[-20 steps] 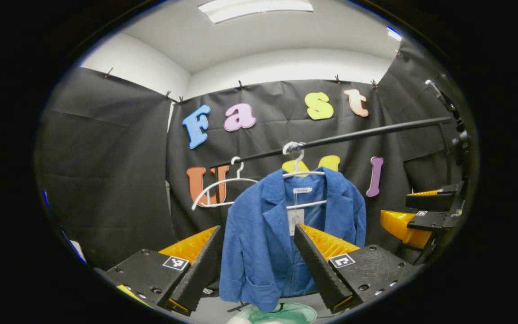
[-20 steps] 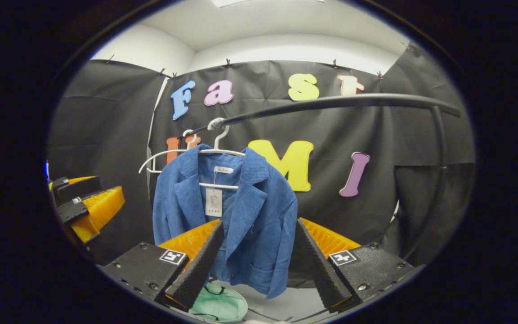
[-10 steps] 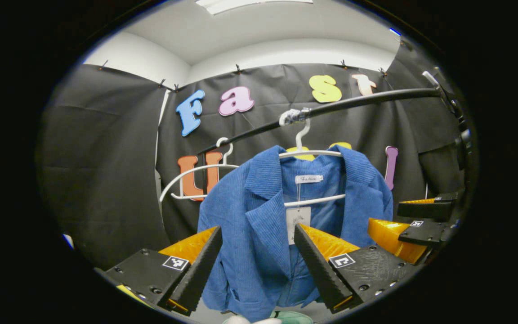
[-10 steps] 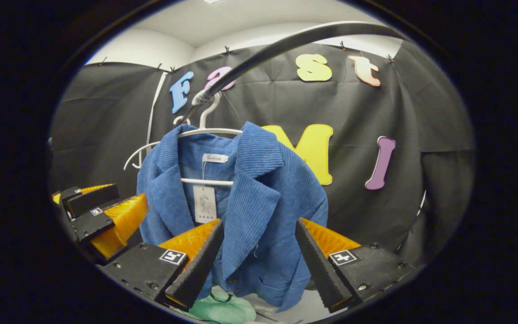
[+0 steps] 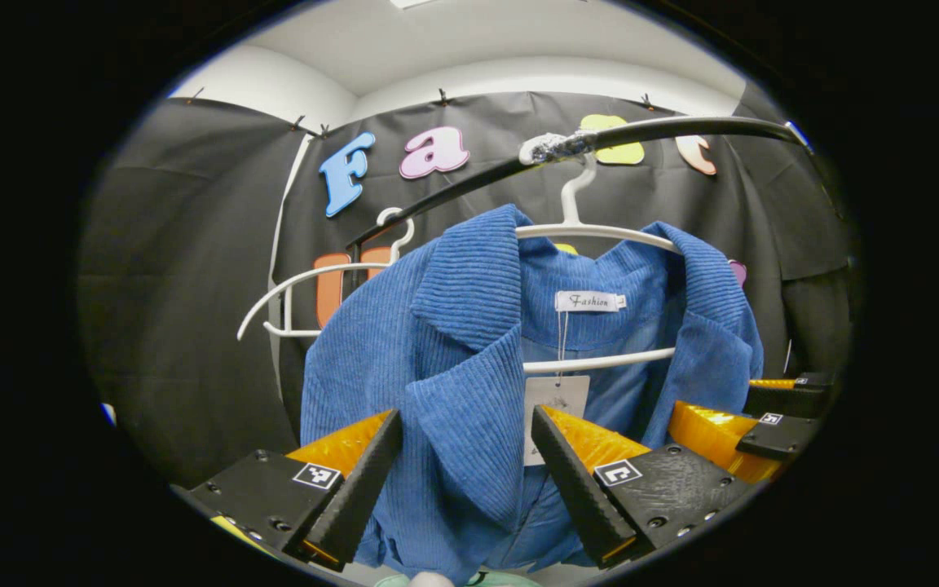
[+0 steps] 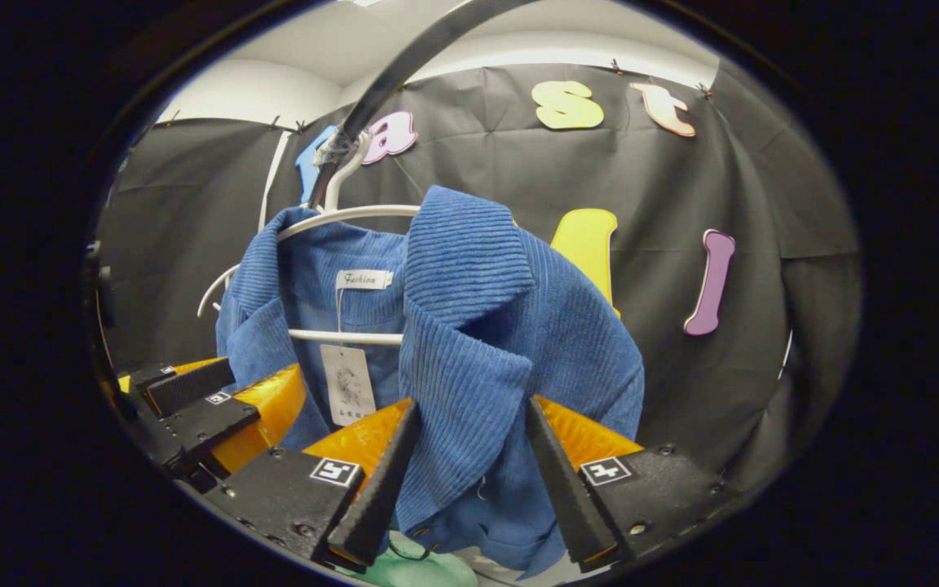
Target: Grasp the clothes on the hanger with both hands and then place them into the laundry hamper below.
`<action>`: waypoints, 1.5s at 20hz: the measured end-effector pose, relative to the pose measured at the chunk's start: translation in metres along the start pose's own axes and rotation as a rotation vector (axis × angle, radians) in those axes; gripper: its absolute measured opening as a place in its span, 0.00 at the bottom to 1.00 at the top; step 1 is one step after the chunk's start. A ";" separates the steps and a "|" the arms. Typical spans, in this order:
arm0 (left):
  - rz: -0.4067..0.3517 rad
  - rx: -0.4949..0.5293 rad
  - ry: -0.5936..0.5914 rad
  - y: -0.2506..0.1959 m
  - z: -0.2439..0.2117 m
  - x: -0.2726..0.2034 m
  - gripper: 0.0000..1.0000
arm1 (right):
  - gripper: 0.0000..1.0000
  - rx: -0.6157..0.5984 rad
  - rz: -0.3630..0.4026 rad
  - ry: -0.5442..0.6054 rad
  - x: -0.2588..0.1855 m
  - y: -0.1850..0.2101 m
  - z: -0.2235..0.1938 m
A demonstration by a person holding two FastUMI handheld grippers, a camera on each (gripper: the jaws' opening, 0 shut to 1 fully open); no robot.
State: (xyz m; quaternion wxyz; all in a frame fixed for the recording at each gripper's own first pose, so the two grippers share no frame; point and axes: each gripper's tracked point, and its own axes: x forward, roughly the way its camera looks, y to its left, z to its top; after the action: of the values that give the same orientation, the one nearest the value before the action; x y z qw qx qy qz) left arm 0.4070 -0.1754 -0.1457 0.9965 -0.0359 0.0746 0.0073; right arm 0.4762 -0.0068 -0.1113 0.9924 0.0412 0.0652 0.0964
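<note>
Your left gripper [image 5: 463,456] and right gripper [image 6: 466,447], both spread, each straddle a lapel of the blue corduroy jacket [image 5: 469,359] on its white plastic hanger [image 5: 592,232]; the right gripper view adds the pale green hamper [image 6: 421,568] below.

Reads "Fashion" in script on the white neck label [image 5: 589,302] sewn inside the collar of the blue jacket [image 5: 453,383], at 12 o'clock from the hang tag [image 5: 555,408]. Same label [image 6: 363,280] legible in the right gripper view. Hang tag [image 6: 347,383] bears a small dark print, too small to read.
</note>
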 end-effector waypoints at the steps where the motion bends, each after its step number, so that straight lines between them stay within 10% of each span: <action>1: 0.005 0.001 0.001 0.000 0.000 0.002 0.95 | 0.82 0.001 0.000 -0.004 0.001 -0.001 0.000; 8: 0.004 0.033 0.023 0.005 -0.005 0.016 0.52 | 0.28 0.077 0.066 -0.026 0.012 -0.002 -0.006; 10: 0.013 0.037 0.040 0.009 -0.009 0.021 0.60 | 0.17 0.090 0.103 -0.020 0.014 0.002 -0.008; 12: 0.033 0.028 0.055 0.012 -0.016 0.022 0.18 | 0.12 0.100 0.132 -0.008 0.019 0.004 -0.014; 14: 0.030 0.027 0.084 0.009 -0.022 0.024 0.20 | 0.10 0.099 0.146 0.005 0.021 0.004 -0.018; 16: 0.043 0.023 0.086 0.015 -0.024 0.024 0.03 | 0.08 0.106 0.169 0.010 0.023 0.005 -0.018; 30: 0.092 -0.006 0.033 0.057 0.011 0.021 0.03 | 0.06 0.179 0.182 -0.052 0.013 -0.044 0.014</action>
State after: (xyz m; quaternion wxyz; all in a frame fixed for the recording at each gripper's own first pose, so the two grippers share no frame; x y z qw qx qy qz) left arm 0.4287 -0.1172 -0.1416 0.9936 -0.0354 0.0927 0.0530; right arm 0.4987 -0.0488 -0.1035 0.9732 0.1379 0.0439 0.1788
